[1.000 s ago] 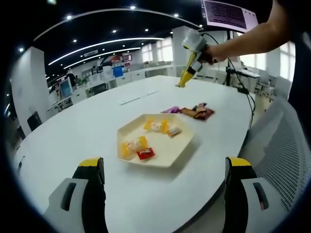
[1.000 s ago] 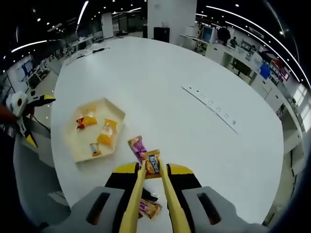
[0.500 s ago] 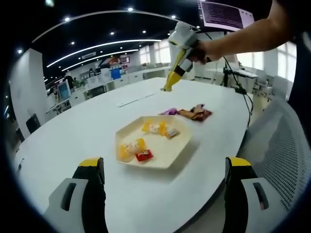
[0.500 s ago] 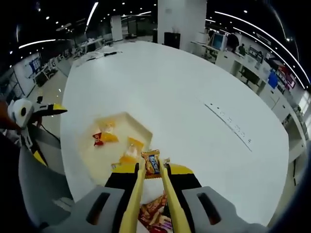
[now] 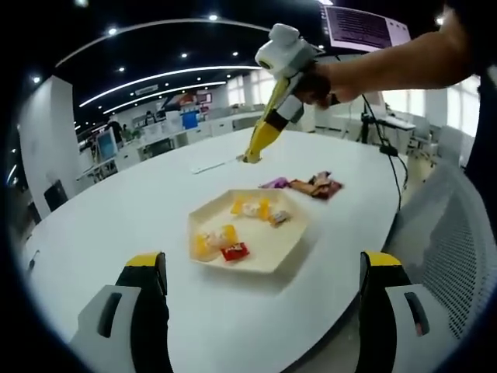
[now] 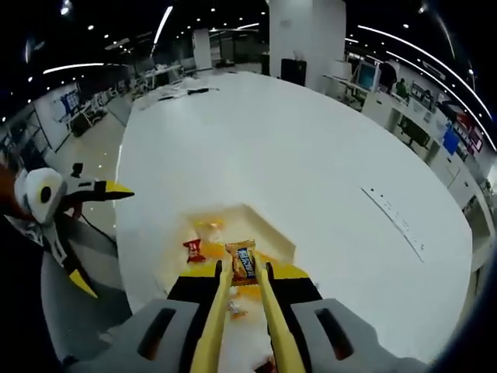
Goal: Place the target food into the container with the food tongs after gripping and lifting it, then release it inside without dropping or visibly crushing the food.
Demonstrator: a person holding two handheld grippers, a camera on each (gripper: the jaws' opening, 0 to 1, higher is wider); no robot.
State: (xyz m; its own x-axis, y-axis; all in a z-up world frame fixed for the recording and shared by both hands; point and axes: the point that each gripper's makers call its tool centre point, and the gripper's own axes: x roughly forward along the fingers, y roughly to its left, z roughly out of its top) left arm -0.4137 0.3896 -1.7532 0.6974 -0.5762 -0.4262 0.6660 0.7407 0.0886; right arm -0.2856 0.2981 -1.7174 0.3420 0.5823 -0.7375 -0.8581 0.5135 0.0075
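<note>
A cream hexagonal tray (image 5: 291, 252) lies on the white table and holds several wrapped candies (image 5: 213, 239). My right gripper (image 6: 244, 273) is shut on yellow food tongs (image 6: 220, 311). The tongs pinch an orange wrapped snack bar (image 6: 244, 260) in the air over the tray (image 6: 268, 227), beside a red candy (image 6: 192, 249). In the left gripper view a hand holds the right gripper (image 5: 289, 105) high beyond the tray, tongs (image 5: 264, 136) pointing down. My left gripper (image 5: 264, 263) stands wide open near the table's edge, holding nothing.
A small pile of wrapped snacks (image 5: 312, 185) lies on the table just right of the tray. A mesh chair back (image 5: 458, 233) stands at the right. The left gripper (image 6: 81, 229) hangs off the table's edge. A power strip (image 6: 396, 221) lies far across the table.
My right gripper has carried the snack bar in the tongs away from the snack pile to above the tray. The left gripper has stayed open and in place.
</note>
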